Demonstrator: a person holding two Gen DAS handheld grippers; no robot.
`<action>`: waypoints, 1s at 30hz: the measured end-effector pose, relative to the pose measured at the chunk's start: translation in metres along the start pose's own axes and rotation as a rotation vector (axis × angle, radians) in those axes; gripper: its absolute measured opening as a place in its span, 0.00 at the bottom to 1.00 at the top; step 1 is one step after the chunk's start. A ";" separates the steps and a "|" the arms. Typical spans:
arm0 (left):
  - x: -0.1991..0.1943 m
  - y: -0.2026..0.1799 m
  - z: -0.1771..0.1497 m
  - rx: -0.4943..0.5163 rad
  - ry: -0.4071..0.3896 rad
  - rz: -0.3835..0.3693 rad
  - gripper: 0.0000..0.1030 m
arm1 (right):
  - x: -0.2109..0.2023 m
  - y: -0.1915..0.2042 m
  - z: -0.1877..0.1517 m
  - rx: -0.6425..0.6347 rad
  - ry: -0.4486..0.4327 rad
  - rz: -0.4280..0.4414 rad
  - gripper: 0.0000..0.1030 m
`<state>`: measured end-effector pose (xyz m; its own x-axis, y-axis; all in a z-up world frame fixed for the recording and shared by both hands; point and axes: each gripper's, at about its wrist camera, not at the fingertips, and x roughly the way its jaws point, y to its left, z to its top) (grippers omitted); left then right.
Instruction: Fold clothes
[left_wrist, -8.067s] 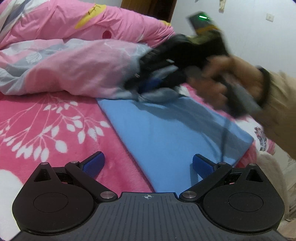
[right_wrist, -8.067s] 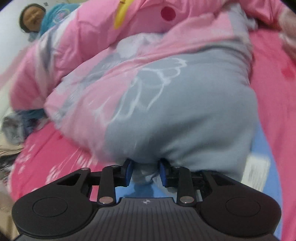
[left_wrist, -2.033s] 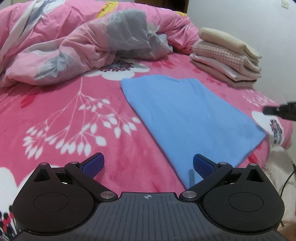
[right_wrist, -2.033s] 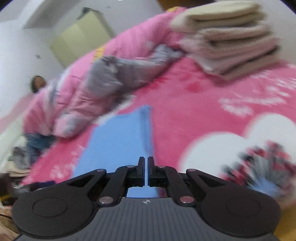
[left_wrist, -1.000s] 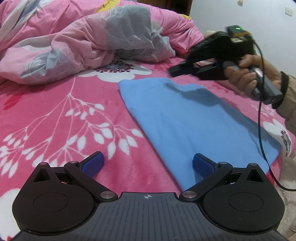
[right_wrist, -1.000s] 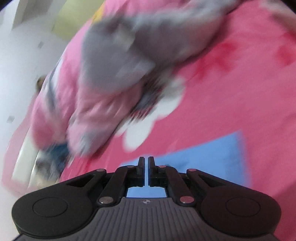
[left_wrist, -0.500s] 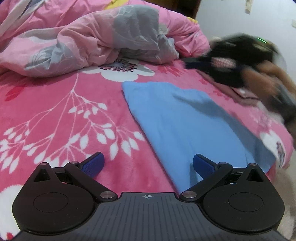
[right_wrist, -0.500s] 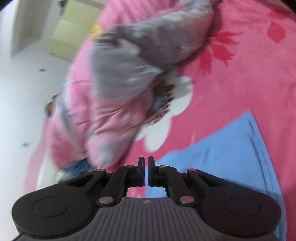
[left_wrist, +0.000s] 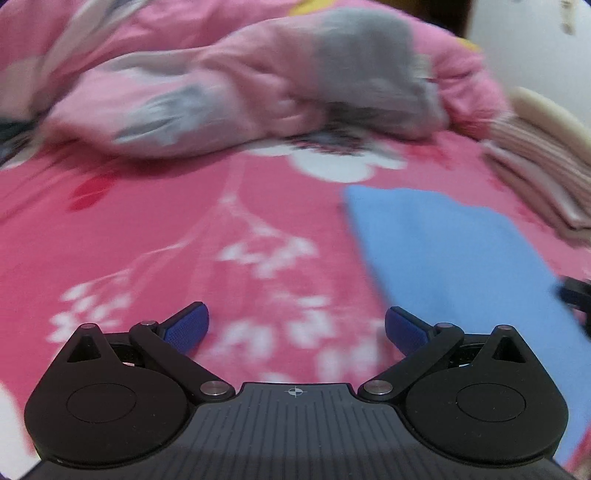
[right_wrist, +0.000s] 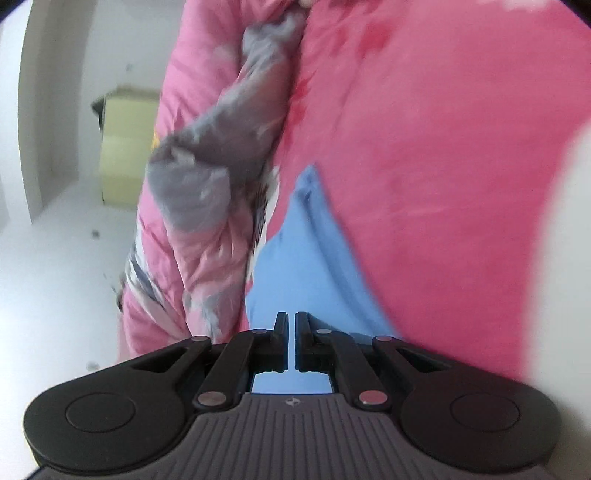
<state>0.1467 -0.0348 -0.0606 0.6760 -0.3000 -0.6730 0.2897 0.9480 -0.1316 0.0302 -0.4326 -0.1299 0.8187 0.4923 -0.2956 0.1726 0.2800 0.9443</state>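
A folded blue garment lies flat on the pink flowered bed cover, to the right in the left wrist view. My left gripper is open over the bed cover, just left of the garment's near edge, with nothing between its blue pads. In the strongly rolled right wrist view the same blue garment runs up from under my right gripper, which is shut and holds nothing. A dark part of the right gripper shows at the right edge of the left wrist view.
A bunched pink and grey quilt fills the back of the bed. A stack of folded cream and pink clothes sits at the back right. The right wrist view also shows the quilt, a white wall and a pale yellow cabinet.
My left gripper has swung left, so the blue garment sits further right. My right gripper has dropped from above the garment's far side to its right edge, low over the garment, and rolled hard.
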 end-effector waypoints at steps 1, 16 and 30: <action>-0.001 0.004 0.003 -0.010 -0.003 0.022 0.99 | -0.007 -0.001 0.003 -0.004 -0.025 -0.005 0.03; 0.011 -0.069 0.045 0.085 -0.122 -0.383 0.63 | 0.028 0.038 0.035 -0.139 0.026 0.087 0.03; 0.087 -0.020 0.064 -0.152 -0.043 -0.437 0.48 | 0.129 0.022 0.094 -0.125 0.285 0.037 0.01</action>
<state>0.2428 -0.0866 -0.0695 0.5410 -0.6761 -0.5002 0.4532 0.7354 -0.5037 0.1911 -0.4402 -0.1343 0.6334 0.7103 -0.3070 0.0630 0.3480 0.9354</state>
